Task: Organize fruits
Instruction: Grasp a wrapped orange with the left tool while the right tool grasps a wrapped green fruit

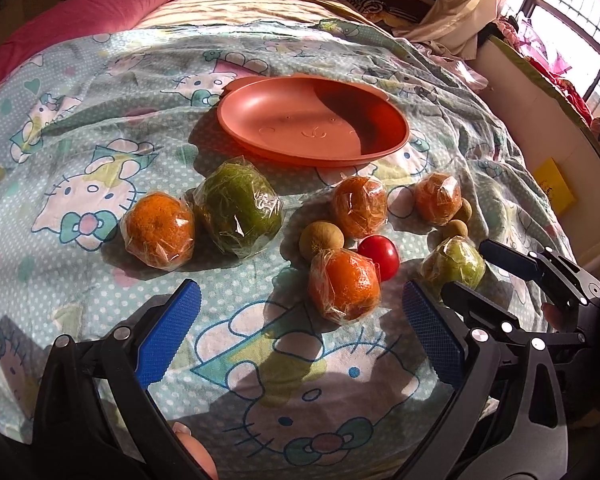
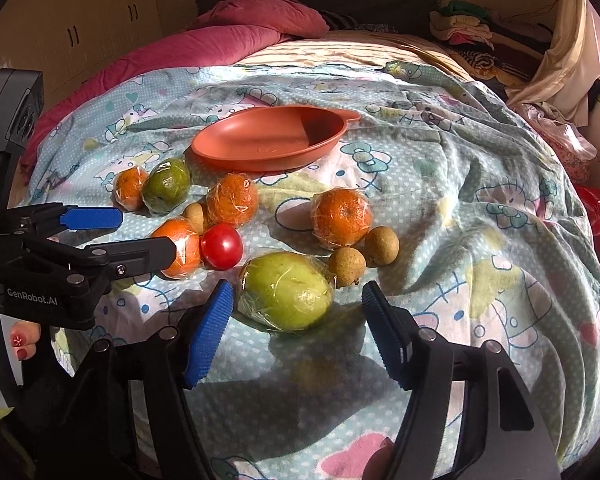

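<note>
Bedsheet (image 2: 440,184) with cartoon cats covers the bed; an empty orange plate (image 2: 236,148) sits beyond the scattered wrapped fruits. Left gripper (image 1: 300,336) gapes wide, holding nothing. Right gripper (image 2: 296,332) stands half-spread, its fingers (image 2: 210,332) flanking the green pear (image 2: 286,294) without touching.

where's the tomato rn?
On the bedsheet, the tomato touches a wrapped orange on its left in the right wrist view, short of the plate.
</note>
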A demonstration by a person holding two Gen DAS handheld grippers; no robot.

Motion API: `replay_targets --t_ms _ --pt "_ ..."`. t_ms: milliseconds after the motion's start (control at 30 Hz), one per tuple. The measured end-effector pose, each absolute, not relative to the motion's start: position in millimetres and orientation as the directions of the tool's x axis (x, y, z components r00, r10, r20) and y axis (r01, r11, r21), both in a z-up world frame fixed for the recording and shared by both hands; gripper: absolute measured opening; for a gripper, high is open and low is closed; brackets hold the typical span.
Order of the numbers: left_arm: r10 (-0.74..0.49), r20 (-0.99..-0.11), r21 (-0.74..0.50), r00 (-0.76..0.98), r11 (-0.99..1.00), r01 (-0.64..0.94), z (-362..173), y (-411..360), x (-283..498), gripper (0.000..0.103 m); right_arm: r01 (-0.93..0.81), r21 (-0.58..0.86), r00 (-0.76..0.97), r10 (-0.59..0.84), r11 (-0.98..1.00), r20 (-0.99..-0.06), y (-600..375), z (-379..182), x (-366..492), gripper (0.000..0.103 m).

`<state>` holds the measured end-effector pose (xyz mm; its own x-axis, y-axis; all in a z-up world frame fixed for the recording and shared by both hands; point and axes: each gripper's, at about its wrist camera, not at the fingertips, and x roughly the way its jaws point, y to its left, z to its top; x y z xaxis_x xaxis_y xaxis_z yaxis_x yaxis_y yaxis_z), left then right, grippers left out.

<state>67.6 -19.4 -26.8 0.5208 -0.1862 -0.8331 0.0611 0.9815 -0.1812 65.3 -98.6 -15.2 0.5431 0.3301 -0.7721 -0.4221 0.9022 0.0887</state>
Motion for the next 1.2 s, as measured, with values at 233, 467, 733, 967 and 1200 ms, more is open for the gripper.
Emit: replay_targets --t_ms 233,467,733,967,1200 --pt "-0.206 -0.834 -0.192 0.512 0.978 0.082 -28 -27 70 0.079 -0.447 0.114 0.527 0.365 0.887 -0.767 -97 -16 66 0.050" --pt "-0.220 -0.840 -0.192 0.496 0.975 0.108 -31 -34 71 0.060 -0.455 0.128 0.521 0.380 0.881 -0.764 -100 -17 67 0.049" --pt "-0.233 -0.845 -0.196 0.481 0.972 0.126 -36 -40 74 0.047 -0.459 0.134 0.521 0.388 0.878 -0.760 -100 -17 68 0.049" --pt "-0.255 -0.843 -0.217 0.473 0.967 0.135 -38 -42 77 0.034 -0.472 0.140 0.520 0.403 0.870 -0.753 -101 -17 67 0.048" --pt "-0.279 -0.835 -0.248 0.474 0.960 0.129 -34 -35 74 0.034 -0.470 0.185 0.512 0.438 0.863 -0.739 -109 -13 66 0.046"
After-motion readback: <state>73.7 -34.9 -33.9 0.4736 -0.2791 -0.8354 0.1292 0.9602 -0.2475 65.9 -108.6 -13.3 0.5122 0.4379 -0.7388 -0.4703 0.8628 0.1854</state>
